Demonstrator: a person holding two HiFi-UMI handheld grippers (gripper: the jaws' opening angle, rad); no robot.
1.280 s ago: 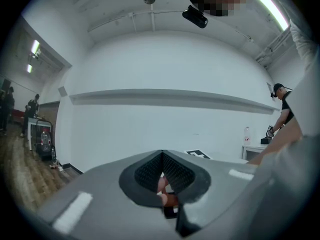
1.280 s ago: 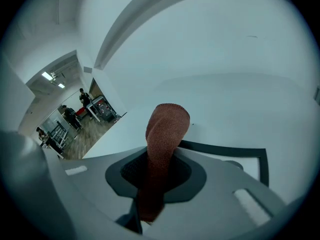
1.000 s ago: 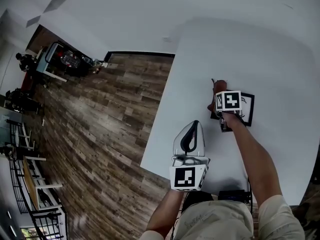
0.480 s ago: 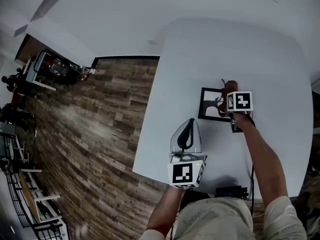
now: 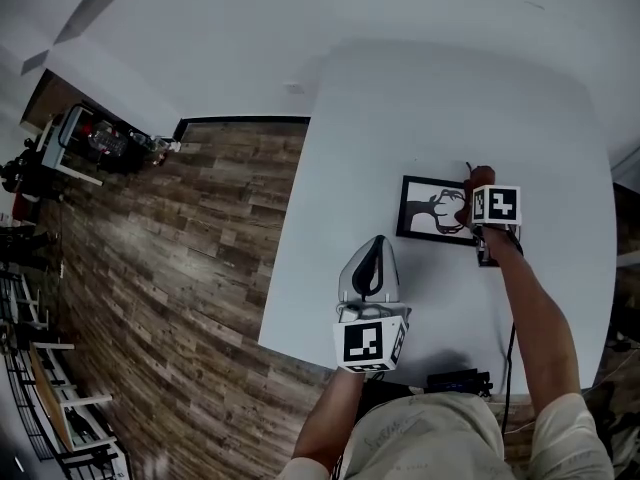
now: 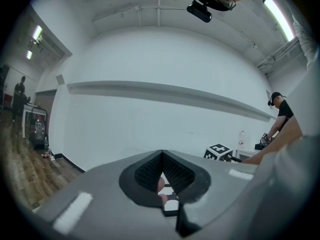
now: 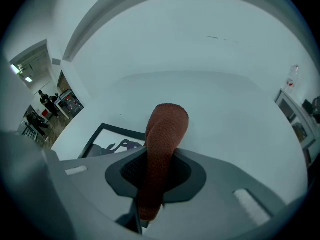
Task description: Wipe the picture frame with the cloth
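My right gripper point(image 5: 470, 206) clamps the cloth point(image 7: 162, 129) at the right edge of the frame point(image 5: 432, 208), flat on the table point(image 5: 400, 108), left gripper point(image 5: 376, 253) closed and empty, so I'd press lightly and sweep evenly across.

head cam: overhead, steeply down, takes in the whole white table point(image 5: 400, 118) plus wood floor point(image 5: 180, 268) at left. left gripper point(image 5: 378, 243) cam: low, near-level across the tabletop toward a wall point(image 6: 150, 59). right gripper point(image 5: 470, 183) cam: angled down, close over the picture frame point(image 7: 107, 140). head and right views share the frame; left view catches the right gripper's marker cube point(image 6: 219, 151).
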